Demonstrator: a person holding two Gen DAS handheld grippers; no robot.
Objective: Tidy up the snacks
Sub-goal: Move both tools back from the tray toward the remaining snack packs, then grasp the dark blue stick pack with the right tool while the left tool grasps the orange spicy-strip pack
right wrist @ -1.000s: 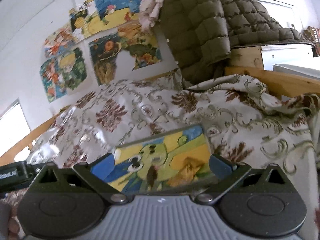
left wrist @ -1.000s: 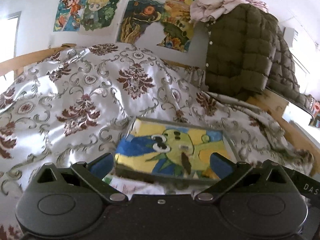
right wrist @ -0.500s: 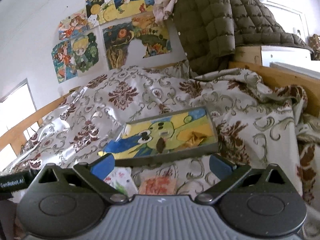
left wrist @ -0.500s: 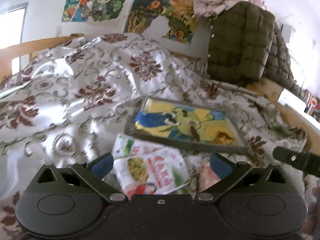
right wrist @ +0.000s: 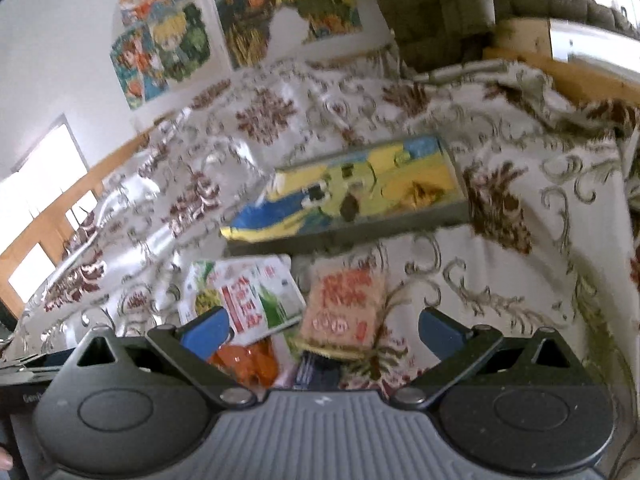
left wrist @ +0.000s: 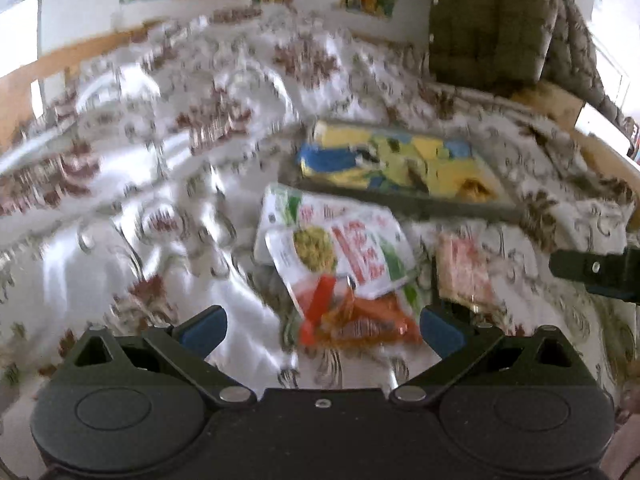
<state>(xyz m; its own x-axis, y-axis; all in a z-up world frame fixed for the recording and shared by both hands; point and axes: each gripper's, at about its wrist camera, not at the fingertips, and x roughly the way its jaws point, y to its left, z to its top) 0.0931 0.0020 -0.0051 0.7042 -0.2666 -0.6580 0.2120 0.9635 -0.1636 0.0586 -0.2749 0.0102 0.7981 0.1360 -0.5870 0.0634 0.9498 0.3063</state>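
While both views are smeared with blur, I can make out my left gripper (left wrist: pixel 320 326) with its jaws spread wide and nothing between them, hovering over a bed covered by a shiny white bedspread (left wrist: pixel 132 208) with brown floral patterning. Ahead of those jaws lies a small heap of snacks: a white packet (left wrist: pixel 340 248) printed with red lettering and a yellow-green picture, overlapping a second white packet beneath it, and an orange packet (left wrist: pixel 360 320) nearest to me, partly tucked under the white one. To the right of the heap, apart from it, sits a pink packet (left wrist: pixel 464 272). Beyond them rests a shallow tray (left wrist: pixel 400 200) whose bottom shows a yellow, blue and green cartoon picture; the white packets reach its near edge. My right gripper pokes in at the right border of the left view.

My right gripper (right wrist: pixel 322 330) is likewise wide open and holds nothing. Between its fingers I see the pink packet (right wrist: pixel 344 304) lying flat on the bedspread (right wrist: pixel 520 260), with the white packet (right wrist: pixel 248 296) just to its left and the orange packet (right wrist: pixel 248 360) below that. The tray (right wrist: pixel 348 236) lies behind them. A quilted olive jacket (right wrist: pixel 436 4) hangs at the far end, and colourful drawings (right wrist: pixel 160 52) are stuck to the wall.
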